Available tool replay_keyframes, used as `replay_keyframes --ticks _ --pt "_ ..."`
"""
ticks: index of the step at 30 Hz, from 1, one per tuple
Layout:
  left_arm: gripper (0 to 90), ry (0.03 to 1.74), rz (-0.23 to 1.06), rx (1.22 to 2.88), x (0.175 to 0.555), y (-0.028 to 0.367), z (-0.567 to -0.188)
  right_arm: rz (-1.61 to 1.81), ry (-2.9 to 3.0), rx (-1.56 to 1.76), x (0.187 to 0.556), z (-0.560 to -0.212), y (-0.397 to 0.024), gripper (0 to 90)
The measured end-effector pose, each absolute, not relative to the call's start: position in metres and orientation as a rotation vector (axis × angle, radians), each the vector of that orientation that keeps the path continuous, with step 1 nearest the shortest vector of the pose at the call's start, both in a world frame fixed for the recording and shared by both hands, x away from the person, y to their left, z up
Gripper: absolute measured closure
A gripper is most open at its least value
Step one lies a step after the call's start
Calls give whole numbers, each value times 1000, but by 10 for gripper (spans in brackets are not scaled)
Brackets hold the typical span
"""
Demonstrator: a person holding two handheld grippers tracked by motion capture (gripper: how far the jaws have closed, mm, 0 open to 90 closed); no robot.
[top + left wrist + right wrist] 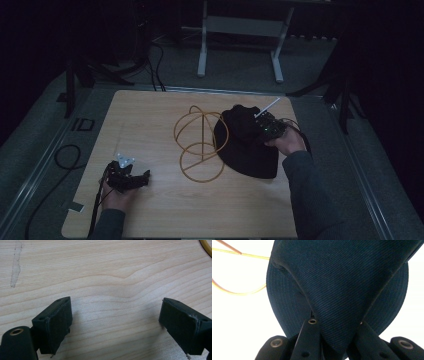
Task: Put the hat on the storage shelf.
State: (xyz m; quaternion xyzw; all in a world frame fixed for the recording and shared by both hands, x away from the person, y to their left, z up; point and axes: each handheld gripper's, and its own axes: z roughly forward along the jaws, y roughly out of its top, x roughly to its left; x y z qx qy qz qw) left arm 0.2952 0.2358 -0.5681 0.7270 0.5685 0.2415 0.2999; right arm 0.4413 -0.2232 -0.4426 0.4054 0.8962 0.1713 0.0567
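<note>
- The dark hat [247,145] lies on the right half of the wooden counter [150,120], its brim flat on the wood and its crown raised at the far end.
- The right tongs [260,131] are on the right side of the hat's crown, held by the person's right hand [287,142].
- In the right gripper view the right tongs [335,326] are pressed together on a fold of the hat's dark blue cloth [352,277], which is pulled up into a taut ridge between the jaws; the round brim [284,312] shows beneath it.
- The yellow wire frame [200,142] stands just left of the hat, and one of its hoops touches or overlaps the hat's left edge.
- Thin yellow wire [242,292] also curves just left of the hat in the right gripper view.
- The left tongs [135,179] rest well to the left of the hat, near the counter's front left corner, in the person's left hand [117,197].
- In the left gripper view the left tongs [115,325] are spread wide over bare wood, with nothing between the jaws.
</note>
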Motion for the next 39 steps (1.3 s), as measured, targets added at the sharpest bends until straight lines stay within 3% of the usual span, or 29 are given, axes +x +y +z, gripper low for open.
replay_keyframes --ticks 39 --pt "119 1509 643 1929 295 236 -568 610 2675 1108 421 -368 -240 869"
